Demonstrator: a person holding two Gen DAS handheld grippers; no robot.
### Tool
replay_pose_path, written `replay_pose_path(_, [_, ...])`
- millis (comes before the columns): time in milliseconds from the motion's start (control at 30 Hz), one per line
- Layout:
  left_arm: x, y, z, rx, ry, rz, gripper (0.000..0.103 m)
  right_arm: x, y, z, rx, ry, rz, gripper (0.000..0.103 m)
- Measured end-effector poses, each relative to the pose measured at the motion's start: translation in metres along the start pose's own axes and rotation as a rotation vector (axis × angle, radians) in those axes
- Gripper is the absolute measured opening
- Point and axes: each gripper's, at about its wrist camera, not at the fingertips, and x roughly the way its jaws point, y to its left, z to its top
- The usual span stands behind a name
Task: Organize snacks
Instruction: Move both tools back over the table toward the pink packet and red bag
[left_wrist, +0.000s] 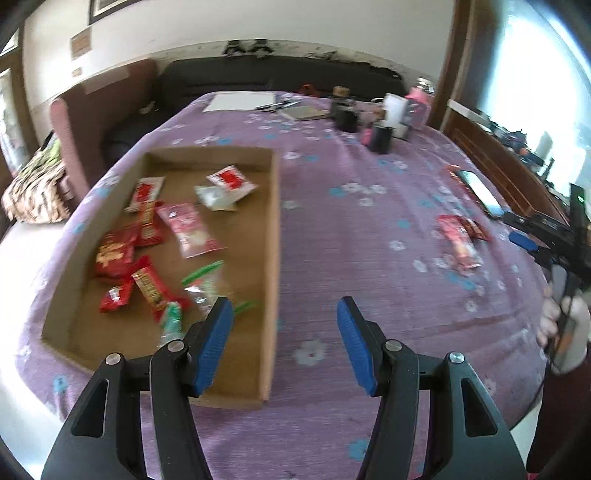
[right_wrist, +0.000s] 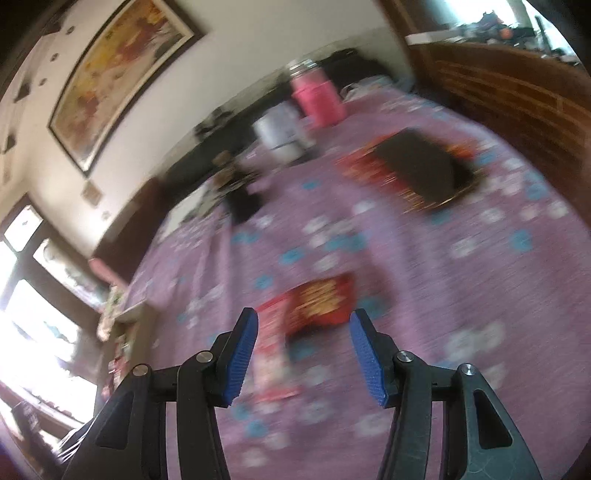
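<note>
A shallow cardboard tray (left_wrist: 275, 229) lies on the purple flowered cloth and holds several red, pink and green snack packets (left_wrist: 147, 236). My left gripper (left_wrist: 284, 314) hovers open and empty over the tray's near right corner. Two packets lie loose on the cloth to the right: a pink one (left_wrist: 460, 243) and a dark red one (left_wrist: 476, 227). In the blurred right wrist view the same pink packet (right_wrist: 271, 354) and dark red packet (right_wrist: 321, 301) lie just beyond my right gripper (right_wrist: 303, 321), which is open with nothing between its pads. The right gripper (left_wrist: 532, 243) shows at the left view's right edge.
A phone on a red packet (right_wrist: 417, 170) lies further right on the cloth. A pink jar (right_wrist: 316, 98), a white cup (right_wrist: 277, 131), dark containers (left_wrist: 380, 138), paper and pens (left_wrist: 240, 101) crowd the far end. A hand (left_wrist: 561, 332) grips the right tool. A wooden headboard (right_wrist: 517, 92) borders the right.
</note>
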Motion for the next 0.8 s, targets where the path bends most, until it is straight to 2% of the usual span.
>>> replay_pose_path(167, [0.001,-0.016,0.0,0.041,0.004,-0.068,0.058,0.018,-0.004,0.013,-0.035,0.021,-0.047,0.055])
replay_pose_path(300, [0.0,-0.018,-0.002,0.043,0.011,-0.07,0.058,0.044,0.008,0.026,-0.093,0.032,-0.074,0.055])
replay_pose_path(400, [-0.002,-0.011,-0.005,0.022,0.017,-0.069,0.058,0.056,0.018,0.024,-0.086,0.088,-0.032,0.055])
replay_pose_path(500, [0.0,-0.007,-0.006,0.007,0.025,-0.064,0.058,0.052,0.036,0.006,-0.111,0.12,0.068,0.055])
replay_pose_path(633, [0.006,-0.007,-0.007,-0.007,0.045,-0.096,0.058,0.062,0.061,-0.014,-0.178,0.181,0.052,0.055])
replay_pose_path(700, [0.009,-0.009,-0.008,-0.006,0.054,-0.116,0.058,0.073,0.069,-0.022,-0.197,0.203,0.022,0.05])
replay_pose_path(733, [0.009,-0.01,-0.008,-0.006,0.058,-0.121,0.058,0.08,0.073,-0.025,-0.198,0.211,0.007,0.04])
replay_pose_path(800, [0.01,-0.012,-0.01,-0.002,0.063,-0.122,0.058,0.087,0.081,-0.03,-0.193,0.231,0.026,0.029])
